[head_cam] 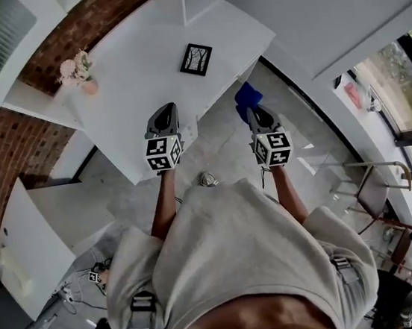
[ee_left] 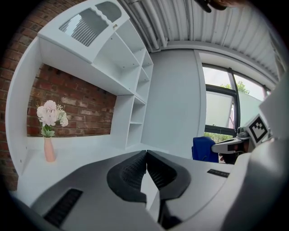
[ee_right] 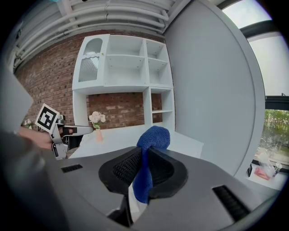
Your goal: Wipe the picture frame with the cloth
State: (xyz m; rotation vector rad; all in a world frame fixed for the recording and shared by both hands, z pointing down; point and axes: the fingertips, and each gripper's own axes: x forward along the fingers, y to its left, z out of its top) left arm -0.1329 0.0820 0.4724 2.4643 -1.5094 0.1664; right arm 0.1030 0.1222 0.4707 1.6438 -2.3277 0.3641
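We should bring the cloth (ee_right: 154,136), pinched in the right gripper (ee_right: 143,155), flat onto the picture frame (head_cam: 196,59); the left gripper (ee_left: 146,155) (jaws pressed together, empty) can steady its near edge.

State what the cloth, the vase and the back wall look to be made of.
Cloth: blue, matte, nubby pile, likely microfibre or terry.
Vase: pink, smooth and plain, perhaps ceramic; glass or plastic cannot be ruled out.
Back wall: red brick, rough, with visible mortar joints.
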